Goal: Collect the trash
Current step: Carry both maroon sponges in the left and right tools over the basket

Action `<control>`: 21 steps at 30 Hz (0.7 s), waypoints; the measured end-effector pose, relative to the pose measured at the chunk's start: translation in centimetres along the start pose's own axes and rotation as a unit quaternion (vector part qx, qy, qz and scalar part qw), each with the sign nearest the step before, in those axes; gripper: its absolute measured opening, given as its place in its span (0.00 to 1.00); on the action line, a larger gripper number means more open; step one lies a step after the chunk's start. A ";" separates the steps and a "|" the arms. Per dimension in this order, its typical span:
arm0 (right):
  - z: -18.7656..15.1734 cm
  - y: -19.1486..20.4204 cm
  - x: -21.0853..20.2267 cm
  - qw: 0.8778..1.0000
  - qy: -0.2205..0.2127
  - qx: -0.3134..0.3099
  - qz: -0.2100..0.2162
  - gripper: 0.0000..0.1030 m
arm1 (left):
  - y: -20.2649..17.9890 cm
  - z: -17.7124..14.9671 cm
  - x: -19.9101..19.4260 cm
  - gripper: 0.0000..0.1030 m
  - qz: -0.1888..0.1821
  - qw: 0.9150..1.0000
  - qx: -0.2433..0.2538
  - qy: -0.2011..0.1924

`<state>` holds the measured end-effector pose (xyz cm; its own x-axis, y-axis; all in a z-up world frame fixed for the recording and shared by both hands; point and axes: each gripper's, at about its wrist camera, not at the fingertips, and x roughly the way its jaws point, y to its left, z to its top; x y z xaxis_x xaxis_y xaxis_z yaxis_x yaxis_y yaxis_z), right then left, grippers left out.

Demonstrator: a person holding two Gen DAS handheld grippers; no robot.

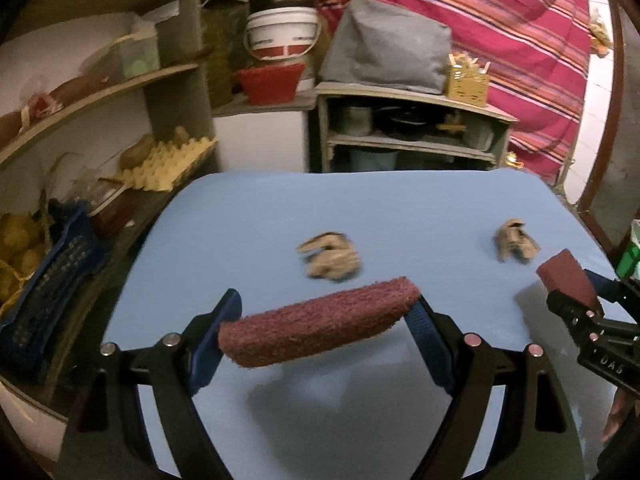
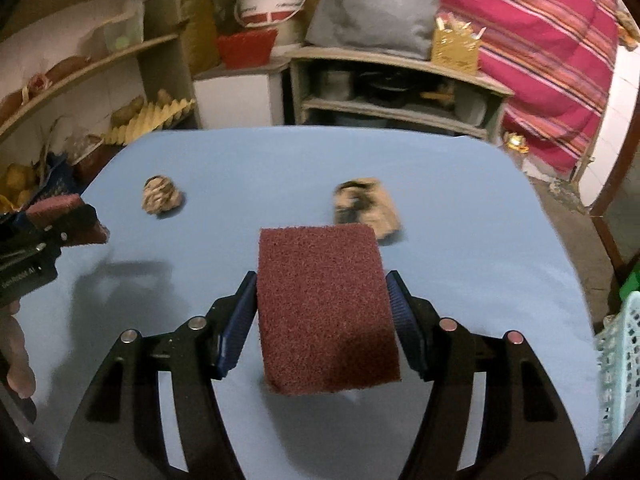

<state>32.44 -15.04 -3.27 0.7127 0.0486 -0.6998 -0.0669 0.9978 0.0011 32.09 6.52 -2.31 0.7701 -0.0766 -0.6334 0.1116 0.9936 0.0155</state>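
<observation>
Two crumpled brown paper wads lie on the blue table (image 1: 248, 216). One wad (image 1: 330, 258) is just ahead of my left gripper (image 1: 320, 320); it also shows in the right wrist view (image 2: 160, 194). The other wad (image 1: 514, 238) lies to the right and sits just beyond my right gripper (image 2: 322, 300), where it shows again (image 2: 368, 204). My left gripper is shut on a maroon scouring pad (image 1: 316, 326), held crosswise above the table. My right gripper is shut on a second maroon scouring pad (image 2: 326, 312), also seen in the left wrist view (image 1: 568, 276).
Shelves with an egg tray (image 1: 168, 164) and clutter stand left of the table. A low cabinet (image 1: 408, 128) with pots stands behind it, a striped cloth (image 1: 520, 40) beyond. A pale blue perforated basket (image 2: 618, 368) sits off the table's right edge.
</observation>
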 end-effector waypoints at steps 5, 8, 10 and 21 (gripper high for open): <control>-0.9 -3.8 -3.0 0.999 -0.035 0.028 -0.010 0.62 | -4.2 -0.1 -0.6 0.79 -0.020 1.000 0.014 -0.013; -1.4 -5.5 -4.6 0.998 -0.053 0.037 -0.017 0.62 | -6.4 -0.3 -0.8 0.79 -0.029 0.999 0.026 -0.016; -1.7 -6.5 -5.3 0.997 -0.056 0.040 -0.020 0.62 | -7.6 -0.5 -1.0 0.79 -0.033 0.999 0.031 -0.017; -4.4 -12.1 -9.3 0.996 -0.057 0.062 -0.028 0.62 | -14.6 -2.9 -2.1 0.79 -0.049 0.996 0.069 -0.014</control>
<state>23.61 -27.76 0.10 0.7886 -0.0087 -0.6148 0.0563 0.9967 0.0581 27.07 -7.61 -3.48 0.7686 -0.1777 -0.6145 0.2709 0.9607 0.0611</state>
